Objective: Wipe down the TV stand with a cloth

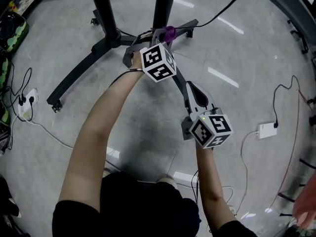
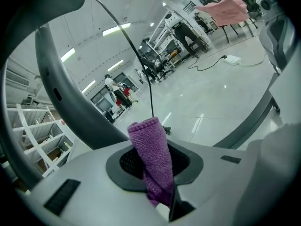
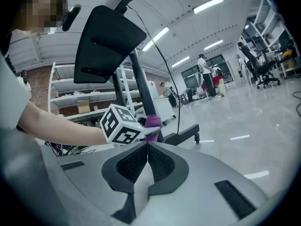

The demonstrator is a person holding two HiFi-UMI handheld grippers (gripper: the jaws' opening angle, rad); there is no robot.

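Note:
A black TV stand [image 1: 106, 33] stands on the grey floor, with two upright posts and splayed legs on casters. My left gripper [image 1: 163, 36] is shut on a folded purple cloth [image 1: 169, 32] beside the right post [image 1: 163, 6], just above the base. In the left gripper view the purple cloth [image 2: 153, 161] sticks up from between the jaws, with a curved stand leg [image 2: 66, 102] behind. My right gripper [image 1: 196, 98] is shut with nothing in it, lower and nearer to me. In the right gripper view the left gripper's marker cube [image 3: 120, 124], the cloth [image 3: 152, 122] and the screen's back [image 3: 106, 41] show.
Cables run over the floor. A power strip [image 1: 25, 102] lies at the left and a white adapter [image 1: 266, 130] at the right. Shelving [image 3: 80, 102] stands behind the stand. People and chairs are far off across the hall.

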